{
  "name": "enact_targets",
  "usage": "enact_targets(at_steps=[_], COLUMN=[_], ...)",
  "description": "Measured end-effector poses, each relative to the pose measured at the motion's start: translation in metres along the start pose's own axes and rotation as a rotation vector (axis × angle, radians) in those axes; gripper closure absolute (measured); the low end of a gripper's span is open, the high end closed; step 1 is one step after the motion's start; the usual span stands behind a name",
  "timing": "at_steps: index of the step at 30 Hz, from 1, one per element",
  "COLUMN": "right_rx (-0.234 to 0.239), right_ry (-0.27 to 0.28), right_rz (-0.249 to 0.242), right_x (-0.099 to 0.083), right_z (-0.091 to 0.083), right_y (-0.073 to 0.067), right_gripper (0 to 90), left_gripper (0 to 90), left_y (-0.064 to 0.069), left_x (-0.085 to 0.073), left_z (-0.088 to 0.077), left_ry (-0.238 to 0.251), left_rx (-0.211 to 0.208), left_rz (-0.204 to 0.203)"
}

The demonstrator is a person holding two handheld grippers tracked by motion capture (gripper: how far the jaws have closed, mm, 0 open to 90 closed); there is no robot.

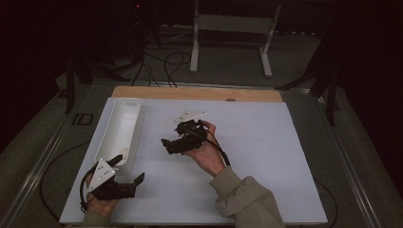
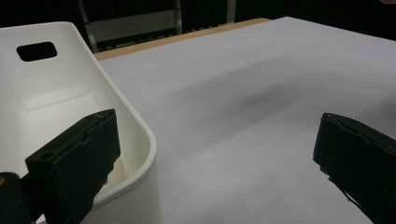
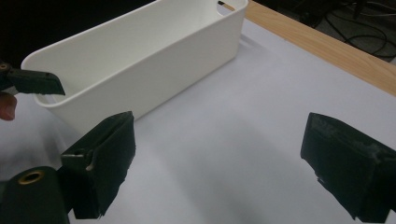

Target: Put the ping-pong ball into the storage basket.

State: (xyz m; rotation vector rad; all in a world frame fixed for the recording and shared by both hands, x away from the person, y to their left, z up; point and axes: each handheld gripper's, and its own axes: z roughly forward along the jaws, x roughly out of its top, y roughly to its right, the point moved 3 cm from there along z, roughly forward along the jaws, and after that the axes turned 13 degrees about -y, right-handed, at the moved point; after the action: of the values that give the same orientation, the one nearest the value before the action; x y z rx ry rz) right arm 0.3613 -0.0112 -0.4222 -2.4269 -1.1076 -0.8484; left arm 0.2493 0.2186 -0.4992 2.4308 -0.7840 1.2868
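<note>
White tabletop is carrying a long white bin at far left. Left gripper is hovering at its near end — jaws spread, empty. Right gripper is floating mid-tabletop beside the bin — jaws wide apart, empty.

A plain white bin is seen on a white tabletop edged in wood, beside black fingers.

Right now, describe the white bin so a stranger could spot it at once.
Find the white sheet covering the table, then its left edge. The long, narrow white plastic bin lies there lengthwise, beside the left gripper. It is open-topped, with a slot handle in its end wall.
</note>
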Motion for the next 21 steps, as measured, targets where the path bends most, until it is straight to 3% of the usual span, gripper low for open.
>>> enact_targets(at_steps=[21], right_rx=[-0.046], right_ry=[0.011], right_rz=[0.064], right_x=[-0.058], right_z=[-0.025], right_y=[0.032], right_gripper=[9.7], left_gripper=[1.0], left_y=[0.0], left_x=[0.0], left_z=[0.0], left_ry=[0.002], left_rx=[-0.003], left_rz=[-0.006])
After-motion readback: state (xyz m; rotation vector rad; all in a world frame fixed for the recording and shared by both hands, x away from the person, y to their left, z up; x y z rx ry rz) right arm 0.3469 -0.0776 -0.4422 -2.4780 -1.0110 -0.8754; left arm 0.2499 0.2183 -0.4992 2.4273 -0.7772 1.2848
